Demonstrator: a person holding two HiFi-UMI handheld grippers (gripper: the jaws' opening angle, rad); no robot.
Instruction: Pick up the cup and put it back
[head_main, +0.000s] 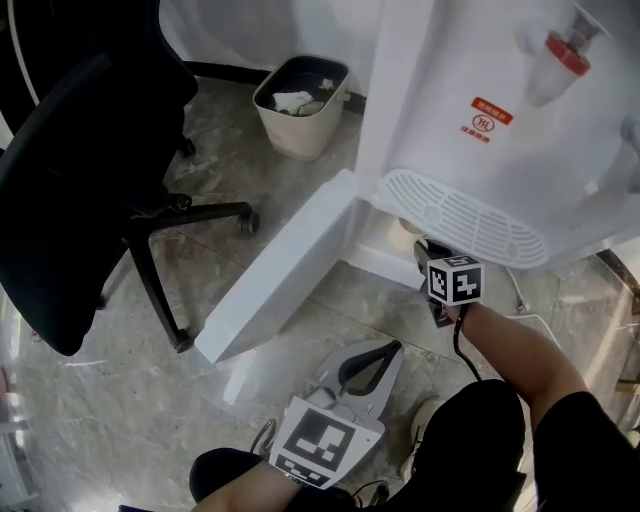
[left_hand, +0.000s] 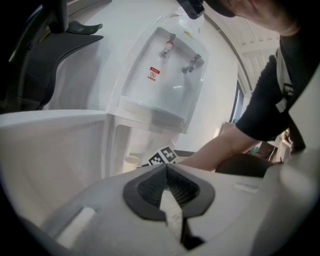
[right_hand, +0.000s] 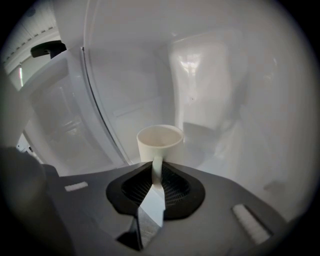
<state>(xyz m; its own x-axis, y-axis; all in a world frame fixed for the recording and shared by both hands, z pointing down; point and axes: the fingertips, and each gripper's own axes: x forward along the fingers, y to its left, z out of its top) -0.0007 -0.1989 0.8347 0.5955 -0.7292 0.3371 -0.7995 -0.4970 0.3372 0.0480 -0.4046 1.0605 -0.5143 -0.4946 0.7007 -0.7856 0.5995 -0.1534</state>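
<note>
A small cream cup (right_hand: 160, 142) stands upright on the white floor inside the dispenser's lower cabinet, its handle turned toward me. My right gripper (right_hand: 156, 172) reaches into that cabinet and is shut on the cup's handle, which shows as a thin strip between the dark pads. In the head view the right gripper (head_main: 426, 252) disappears under the drip tray (head_main: 460, 215), so the cup is mostly hidden there. My left gripper (head_main: 385, 352) hangs low in front of the cabinet, shut with nothing in it. From the left gripper view the cup (left_hand: 132, 160) shows faintly inside the cabinet.
The white water dispenser (head_main: 480, 120) stands ahead with its cabinet door (head_main: 280, 280) swung open to the left. A waste bin (head_main: 300, 105) sits beyond the door. A black office chair (head_main: 80, 190) stands at the left on the marble floor.
</note>
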